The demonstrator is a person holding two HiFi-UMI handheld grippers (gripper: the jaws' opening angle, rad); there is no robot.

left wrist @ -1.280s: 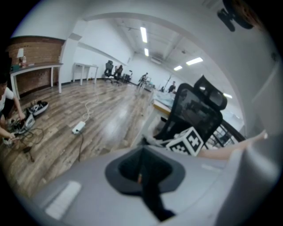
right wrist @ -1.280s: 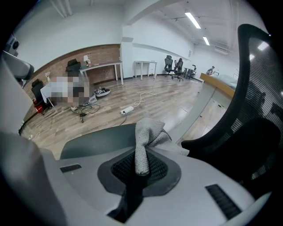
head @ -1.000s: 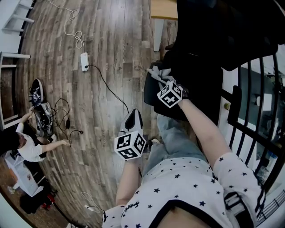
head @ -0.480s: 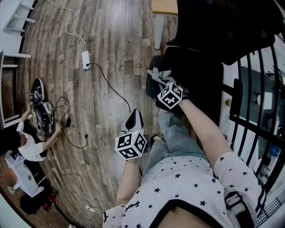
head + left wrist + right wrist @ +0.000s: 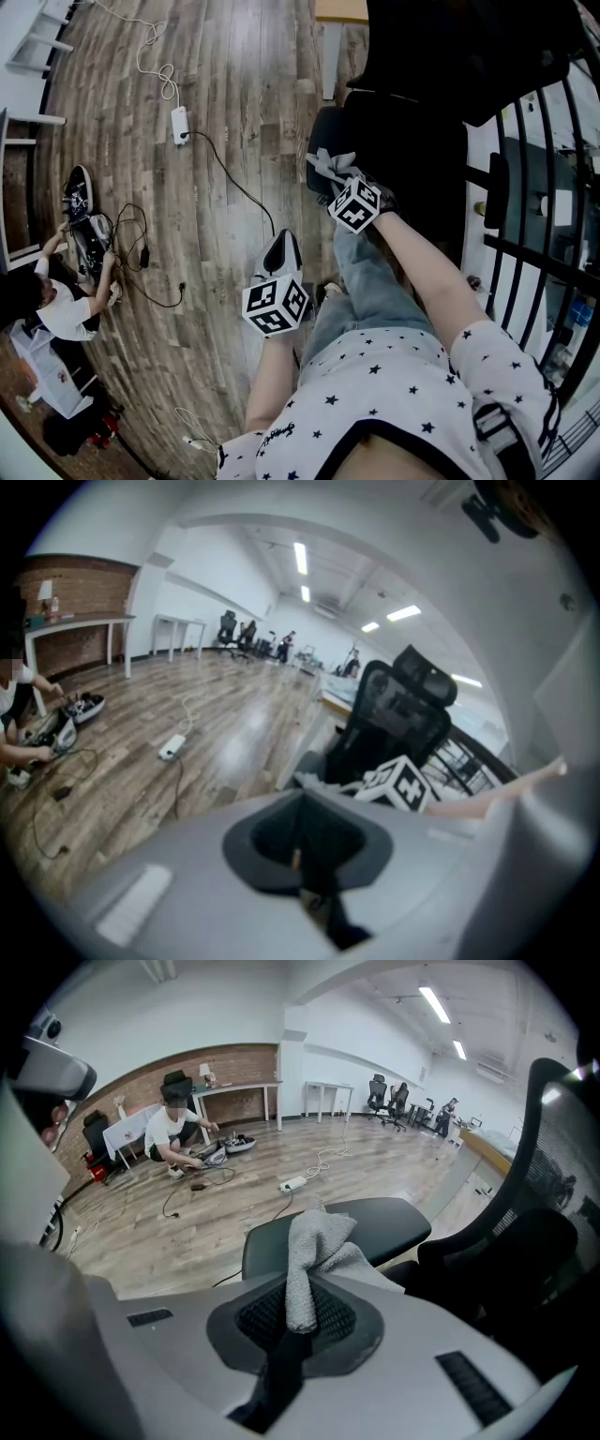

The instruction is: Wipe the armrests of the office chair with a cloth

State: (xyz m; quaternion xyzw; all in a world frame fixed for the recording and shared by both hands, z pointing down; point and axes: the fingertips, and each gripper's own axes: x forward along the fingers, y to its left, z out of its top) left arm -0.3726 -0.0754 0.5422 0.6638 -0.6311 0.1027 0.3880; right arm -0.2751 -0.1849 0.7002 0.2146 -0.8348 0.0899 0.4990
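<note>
Head view: at the far left a person (image 5: 58, 302) crouches over tangled cables (image 5: 141, 267) on the wood floor (image 5: 234, 112), with a white power strip (image 5: 178, 126) farther up. Near the middle the left gripper (image 5: 282, 246) hangs over the floor, its 2 jaws pressed together on nothing. To its right the right gripper (image 5: 338, 184) is clamped on the grey cloth (image 5: 327, 164) – the cloth bunches over the near end of the dark armrest (image 5: 323, 131) of the office chair (image 5: 422, 103). A black railing (image 5: 525, 253) runs along the right edge.

Nubbly grey cloth (image 5: 314, 1251), matt armrest (image 5: 375, 1222)
</note>
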